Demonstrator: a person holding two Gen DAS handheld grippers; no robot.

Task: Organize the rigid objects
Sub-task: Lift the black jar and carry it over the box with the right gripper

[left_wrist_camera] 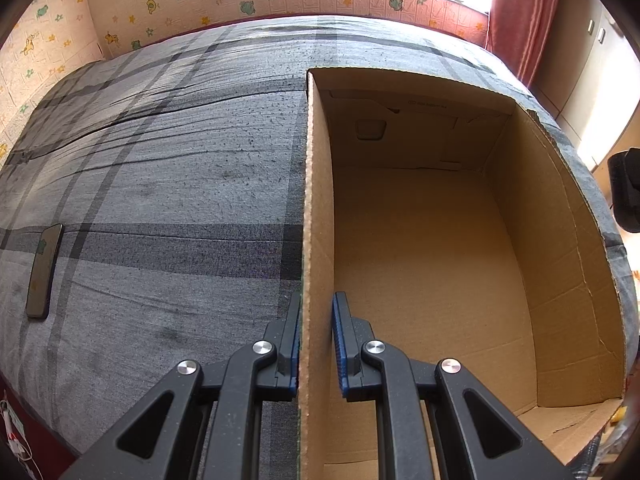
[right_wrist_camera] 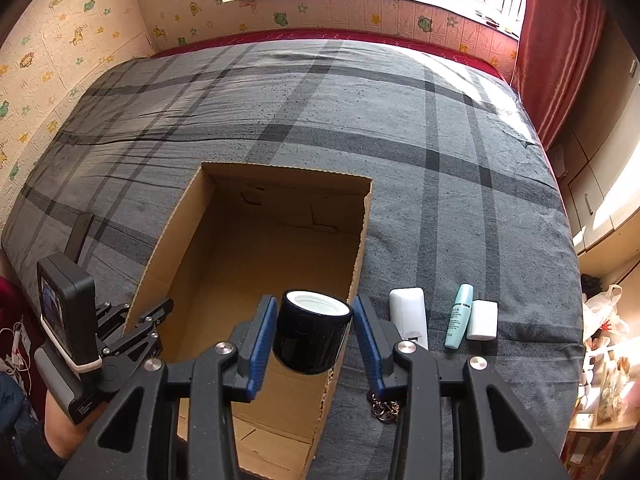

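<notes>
Right gripper point(right_wrist_camera: 313, 332) pinches a dark round jar with white lid point(right_wrist_camera: 310, 330); left gripper point(left_wrist_camera: 316, 344) clamps the brown cardboard box's point(right_wrist_camera: 256, 240) left wall. The jar probably sits above the near right edge, so it should clear leftward over the bare floor before release.

Materials and finishes, both wrist views

The cardboard box point(left_wrist_camera: 420, 264) was matt brown corrugated board, its cut rim rough and fluted. The bedsheet point(left_wrist_camera: 168, 184) was woven grey plaid cloth, matt and slightly pilled. Left gripper point(left_wrist_camera: 316, 344) and right gripper point(right_wrist_camera: 314, 336) were speckled matt black plastic with bright metal pivot pins and ribbed blue pads. The jar point(right_wrist_camera: 310, 330) looked glossy dark, with a smooth white inner rim. The white case point(right_wrist_camera: 408, 316) and teal tube point(right_wrist_camera: 458, 318) appeared to be smooth plastic. The phone point(left_wrist_camera: 43, 270) face was glossy.
</notes>
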